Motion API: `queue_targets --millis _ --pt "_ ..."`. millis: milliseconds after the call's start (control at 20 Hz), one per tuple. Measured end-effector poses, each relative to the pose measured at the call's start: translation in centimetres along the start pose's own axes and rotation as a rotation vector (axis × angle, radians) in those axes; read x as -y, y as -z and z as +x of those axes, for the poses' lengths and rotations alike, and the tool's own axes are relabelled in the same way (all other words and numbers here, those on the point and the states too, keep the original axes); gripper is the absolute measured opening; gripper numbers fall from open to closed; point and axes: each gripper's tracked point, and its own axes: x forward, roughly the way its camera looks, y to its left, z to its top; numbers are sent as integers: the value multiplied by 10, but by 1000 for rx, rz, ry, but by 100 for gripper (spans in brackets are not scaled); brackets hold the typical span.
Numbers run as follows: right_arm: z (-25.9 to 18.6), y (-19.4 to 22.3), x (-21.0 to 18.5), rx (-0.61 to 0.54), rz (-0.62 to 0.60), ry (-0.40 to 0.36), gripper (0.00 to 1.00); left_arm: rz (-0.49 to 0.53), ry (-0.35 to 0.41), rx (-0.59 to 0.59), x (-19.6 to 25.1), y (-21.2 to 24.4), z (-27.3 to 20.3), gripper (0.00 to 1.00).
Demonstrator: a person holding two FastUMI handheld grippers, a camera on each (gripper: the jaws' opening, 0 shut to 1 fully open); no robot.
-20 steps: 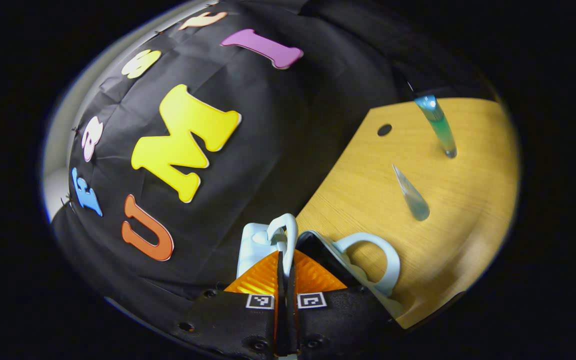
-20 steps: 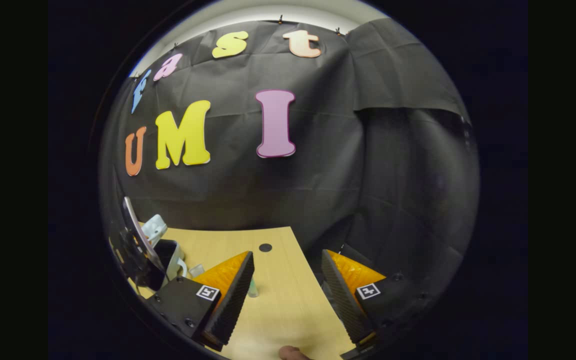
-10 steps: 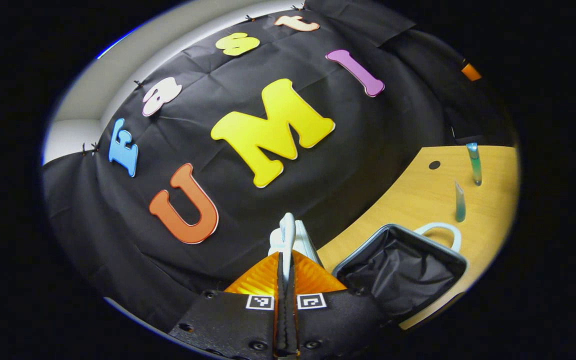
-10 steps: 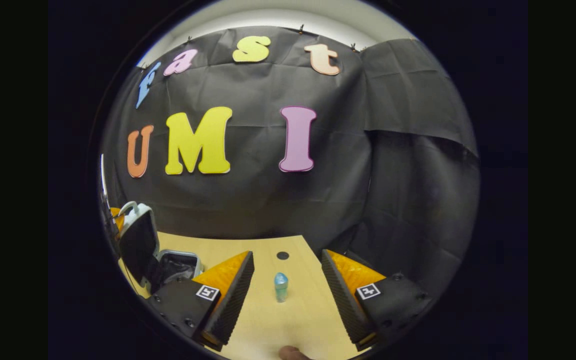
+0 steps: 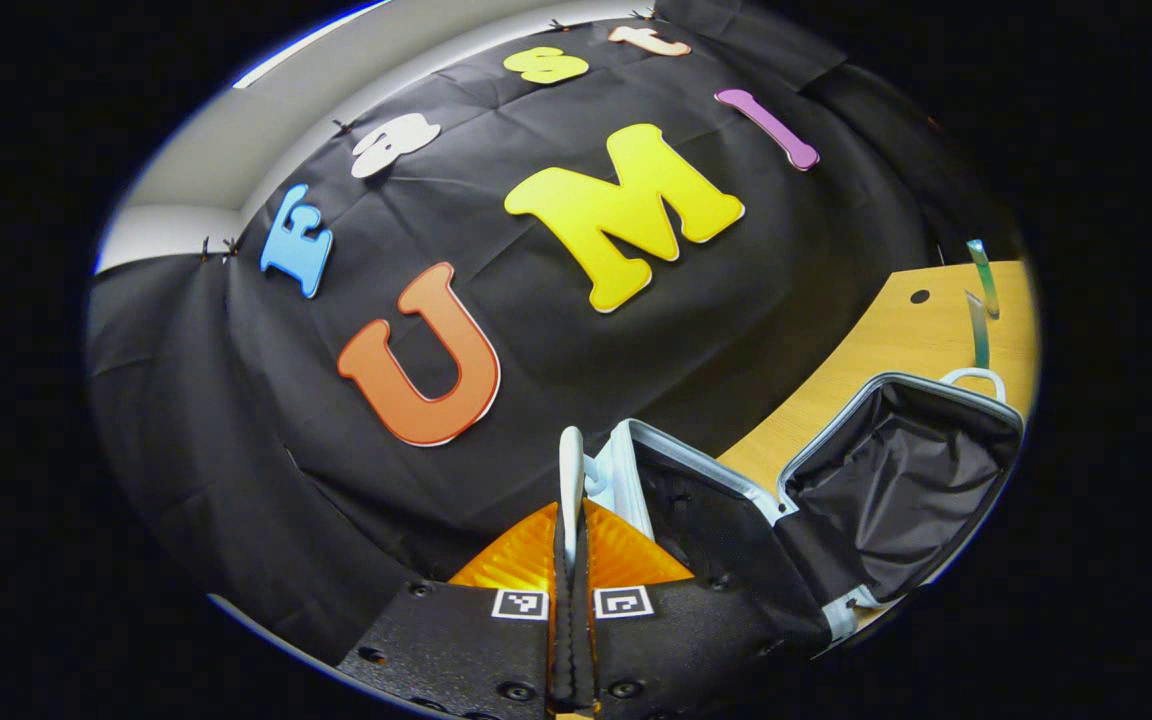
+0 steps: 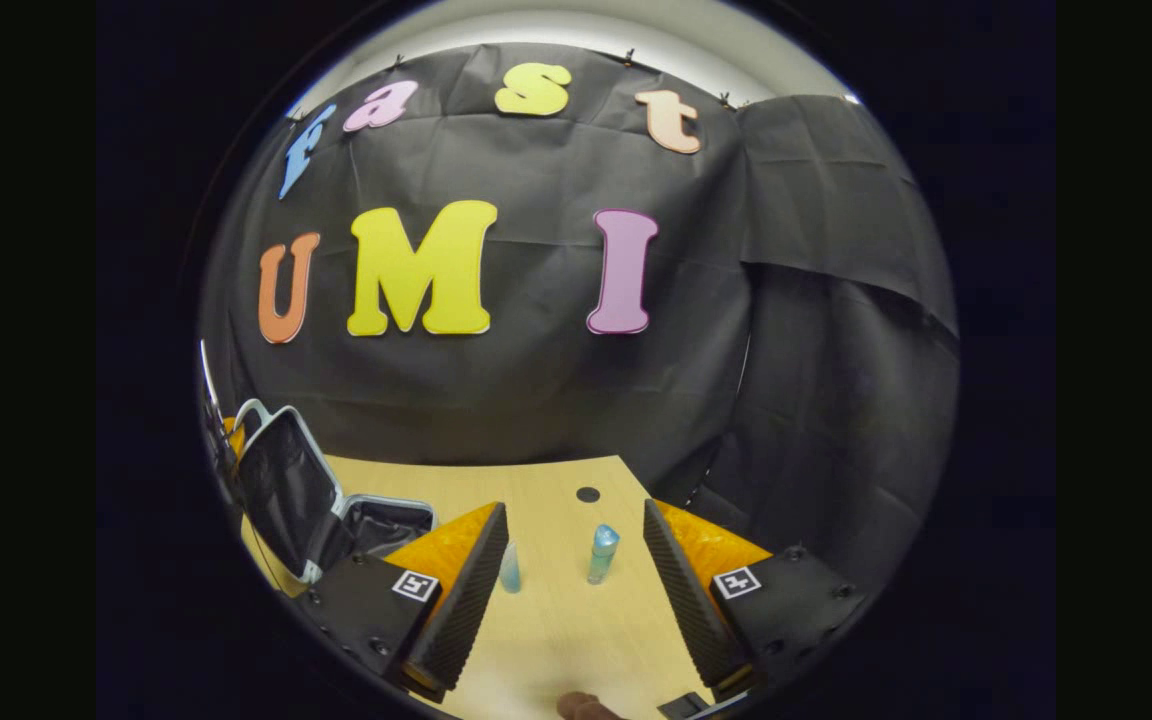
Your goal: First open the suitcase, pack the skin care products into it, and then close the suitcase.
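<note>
Now suitcase lies open on table, lid raised. Left gripper pinched on lid handle. Right gripper spread wide, empty, over two tubes standing between fingers. Tubes look light, slick, easily tipped: grip mid-body. Second tube partly hidden by finger; suitcase cut off at edge.

Wooden table carries open suitcase and 2 tubes.

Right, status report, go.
Left gripper shut on lid handle, suitcase open. Right gripper open, over table. Two tubes standing between its fingers' lines, unpacked. Nothing in the way.
</note>
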Motion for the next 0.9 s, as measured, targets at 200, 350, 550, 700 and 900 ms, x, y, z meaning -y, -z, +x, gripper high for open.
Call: queue_targets --millis 200,350,550,700,900 --pt "-2 6 -20 -17 -34 -8 81 -47 -23 -115 -21 66 10 3" --pt "-5 9 -34 -29 -40 -18 81 -144 -25 -245 -20 126 0 3" --pt "-7 13 -46 -37 -53 -31 81 -283 4 -357 -3 180 -5 3" --pt "-7 15 -49 -41 -62 -40 81 -365 19 -402 7 207 -7 3" --pt "-7 18 -47 -55 -54 -55 81 -450 40 -447 19 231 -10 6"
